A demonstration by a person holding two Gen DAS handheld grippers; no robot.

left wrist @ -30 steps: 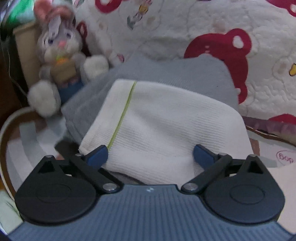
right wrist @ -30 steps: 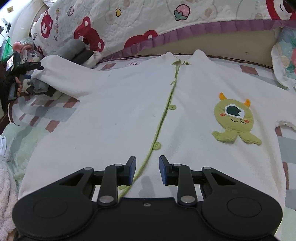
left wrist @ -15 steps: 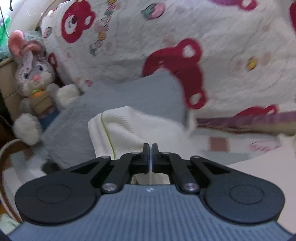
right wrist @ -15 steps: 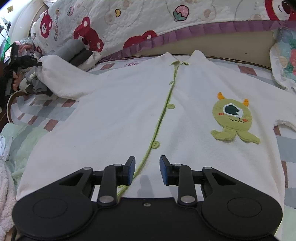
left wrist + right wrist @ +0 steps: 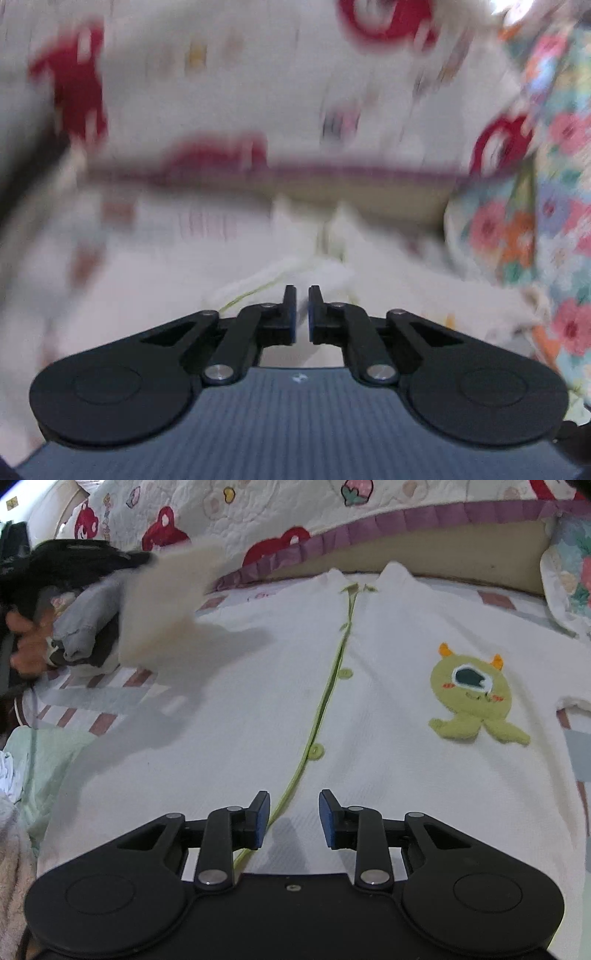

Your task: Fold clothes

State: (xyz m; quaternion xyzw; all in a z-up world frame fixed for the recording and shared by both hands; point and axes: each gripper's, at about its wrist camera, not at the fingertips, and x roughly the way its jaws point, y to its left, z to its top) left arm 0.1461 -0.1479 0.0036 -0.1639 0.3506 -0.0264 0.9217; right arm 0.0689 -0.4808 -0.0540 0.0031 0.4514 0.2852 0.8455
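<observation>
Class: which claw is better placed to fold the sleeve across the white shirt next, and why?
Left. The left claw pinches the white green-trimmed sleeve, lifted beside the shirt; the right claw hovers open at the hem, gripping nothing.

The bed (image 5: 122, 698) is covered by a sheet with grey and dull-red stripes and squares, bare mostly at the left and in a narrow strip at the right edge. A white shirt (image 5: 388, 760) lies flat on it, front up and collar at the far side, taking up most of the surface; a green line of buttons runs down its middle. At the near left a pale green cloth (image 5: 40, 764) lies on the bed, partly under the shirt's edge. Along the far side a white quilt (image 5: 280, 513) with red bears and a purple frill rests against the bed. A flowered pillow (image 5: 569, 572) sits at the far right corner.
</observation>
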